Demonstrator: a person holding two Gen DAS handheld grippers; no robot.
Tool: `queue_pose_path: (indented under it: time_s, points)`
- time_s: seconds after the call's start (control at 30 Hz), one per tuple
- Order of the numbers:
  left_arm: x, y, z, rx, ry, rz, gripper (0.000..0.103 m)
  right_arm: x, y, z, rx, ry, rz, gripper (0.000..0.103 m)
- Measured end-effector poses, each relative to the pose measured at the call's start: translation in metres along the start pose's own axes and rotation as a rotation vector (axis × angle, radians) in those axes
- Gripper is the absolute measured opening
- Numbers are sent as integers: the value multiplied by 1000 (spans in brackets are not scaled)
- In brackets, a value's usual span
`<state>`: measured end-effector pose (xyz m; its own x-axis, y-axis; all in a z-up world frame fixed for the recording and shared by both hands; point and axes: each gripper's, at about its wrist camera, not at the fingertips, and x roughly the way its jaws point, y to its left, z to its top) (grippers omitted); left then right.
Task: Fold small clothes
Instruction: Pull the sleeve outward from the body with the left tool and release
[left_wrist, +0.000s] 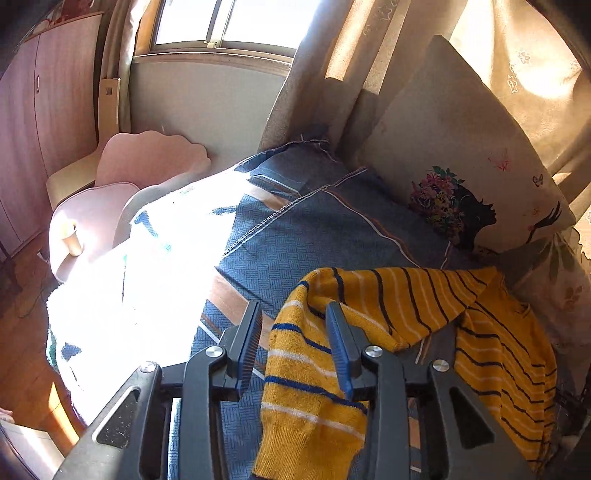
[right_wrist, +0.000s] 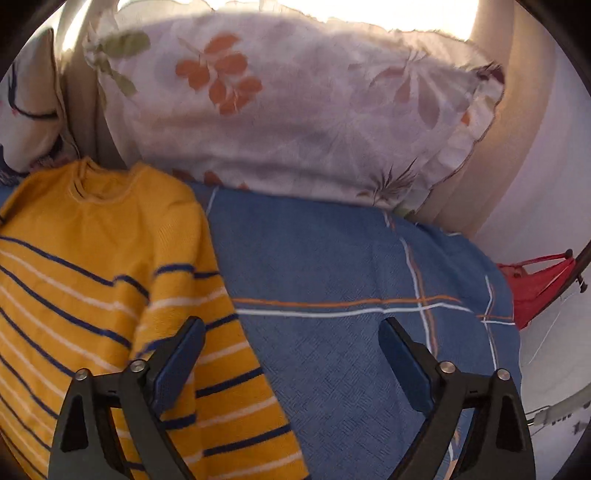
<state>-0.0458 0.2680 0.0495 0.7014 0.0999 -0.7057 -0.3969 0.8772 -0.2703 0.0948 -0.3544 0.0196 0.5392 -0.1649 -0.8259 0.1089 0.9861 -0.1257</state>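
Black gripper arms fill the bottom of both views. In the left wrist view the left gripper (left_wrist: 293, 328) has its blue-padded jaws spread apart, and a sleeve of the yellow striped sweater (left_wrist: 406, 332) lies between them, draped across the gap; the pads do not press on it. That sleeve runs from its ribbed cuff near the camera up and over toward the body of the sweater, which is spread to the right, near the blanket's right edge.

In the right wrist view the right gripper (right_wrist: 291, 328) is wide open, with nothing between its jaws. Its left finger hangs over the sweater's (right_wrist: 92, 266) other sleeve, while its right finger is above bare blanket. The sweater lies flat with its neck opening toward the pillows and its navy and white stripes running across the chest.

Beneath it is a blue checked blanket (right_wrist: 332, 258) with orange and white lines, covering the bed. A floral pillow (right_wrist: 295, 110) rests at the blanket's far edge, and a cushion printed with a woman's silhouette (left_wrist: 461, 166) stands against the curtain (left_wrist: 517, 55) at the head. Strong sunlight washes out the blanket's left side. Beyond that edge stands a pink chair (left_wrist: 122, 184) holding a paper cup (left_wrist: 72, 238), below the window (left_wrist: 229, 26). A red object (right_wrist: 535, 291) shows past the blanket's right edge; I cannot tell what it is.
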Motion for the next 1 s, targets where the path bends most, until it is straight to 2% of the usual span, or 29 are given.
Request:
queue_pose_path:
  time_s: [0.13,0.2,0.27,0.3,0.33,0.4,0.47,0.57,0.63,0.67,0.73,0.77,0.83,0.87,0.9,0.97,1.0]
  points:
    - [-17,-4,-11,36,-14,-17,40,16,-5,-14,72,60,221,89]
    - [-14,-10,-11,47,-6,-31,40,20,-8,-16,101,57,272,89]
    - [-12,-21,-14,54,6,-44,40,17,-13,-14,124,48,338,66]
    - [-10,-27,-16,60,12,-46,40,18,-19,-12,161,63,399,30]
    - [-8,-34,-17,69,19,-47,40,19,-28,-9,205,71,448,11]
    - [-4,-47,-20,87,30,-55,40,10,-42,-1,232,29,437,7]
    - [-2,-60,-22,107,38,-56,40,2,-58,14,235,-5,362,3]
    - [1,-80,-25,138,45,-64,40,-4,-89,42,261,-61,187,2]
    - [5,-95,-28,159,54,-71,40,1,-108,59,279,-66,81,2]
    - [7,-103,-30,166,62,-79,40,6,-116,65,298,-41,93,2]
    - [9,-117,-34,180,72,-97,41,18,-120,65,317,34,279,5]
    - [12,-123,-36,191,73,-102,42,22,-116,60,294,67,358,10]
    - [15,-135,-42,211,78,-109,46,25,-102,44,253,107,450,56]
    - [19,-138,-43,218,85,-115,47,25,-92,32,240,121,499,62]
    - [23,-144,-45,225,95,-122,47,28,-87,22,227,139,540,62]
    - [33,-153,-45,239,116,-131,47,32,-75,7,205,168,566,62]
    - [35,-159,-47,246,126,-138,47,23,-71,1,184,126,543,63]
